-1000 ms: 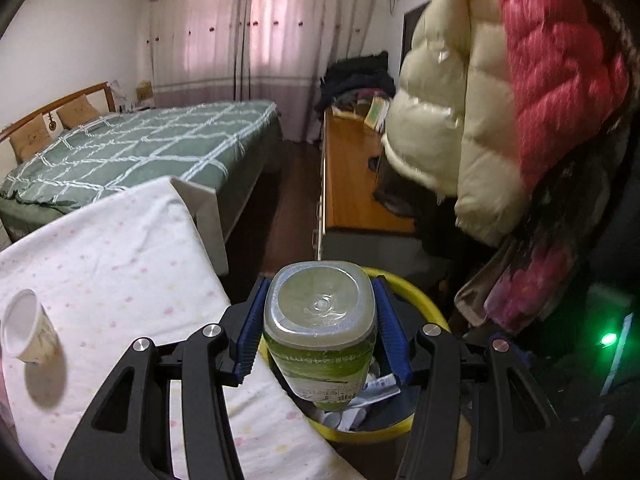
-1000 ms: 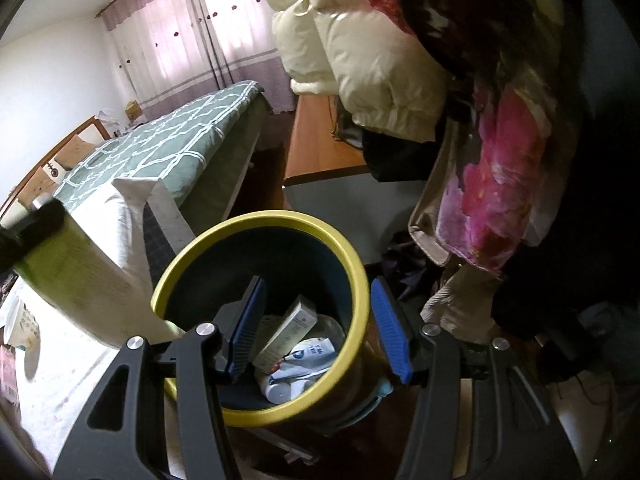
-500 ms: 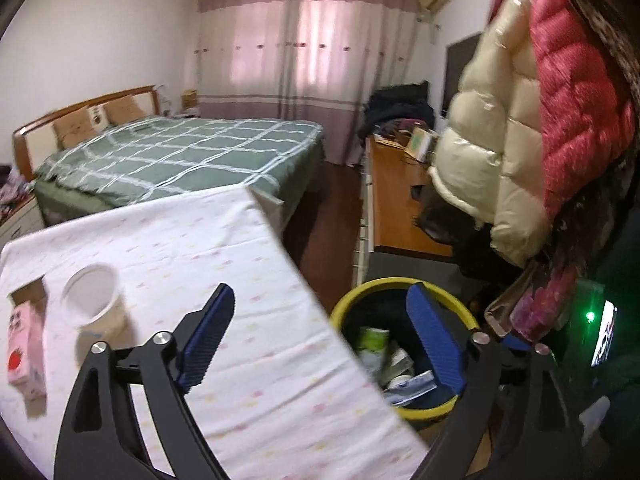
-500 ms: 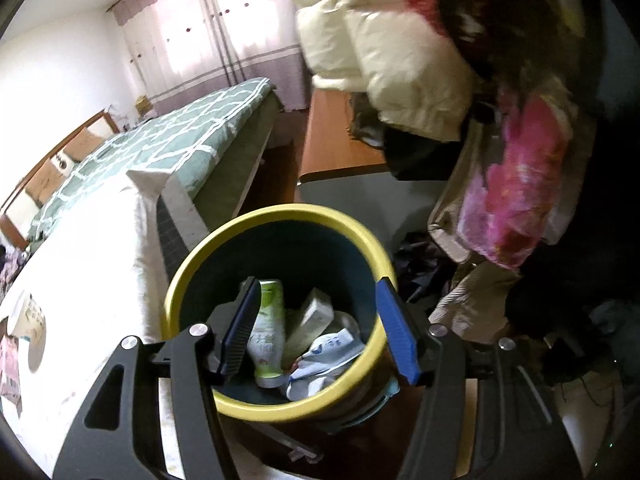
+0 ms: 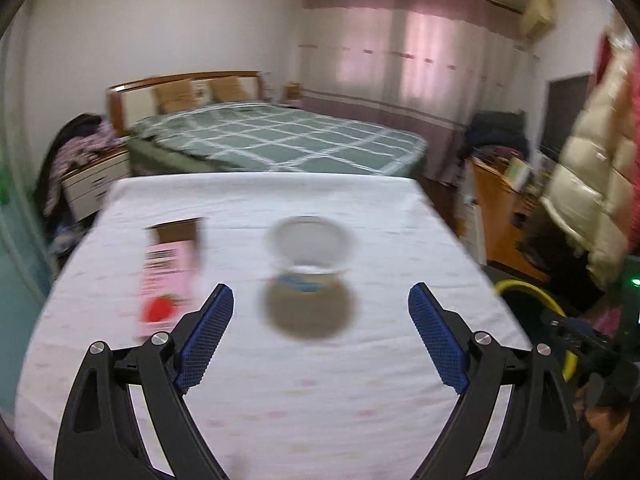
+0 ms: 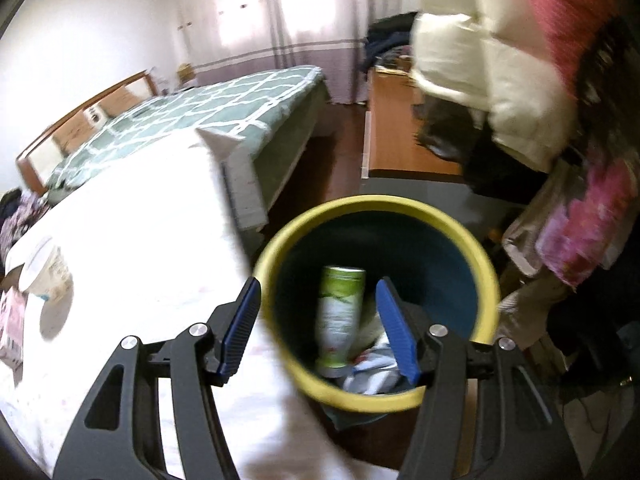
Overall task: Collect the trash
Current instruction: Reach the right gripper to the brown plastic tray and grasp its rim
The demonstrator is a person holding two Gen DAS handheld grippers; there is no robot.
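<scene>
A: Left wrist view, stock?
B: Left gripper [image 5: 320,340] jaws wide apart, empty. 1 white cup [image 5: 308,246] mid-table [image 5: 320,400]; 1 pink carton [image 5: 168,280] nearer its left edge.
A: Right?
B: Right gripper [image 6: 318,326] jaws parted, empty, over bin [image 6: 476,248] off the table's right edge; 1 green bottle [image 6: 340,312] inside.

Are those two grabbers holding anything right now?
No. The left gripper and right gripper both stand open and empty; the green bottle lies in the bin.
</scene>
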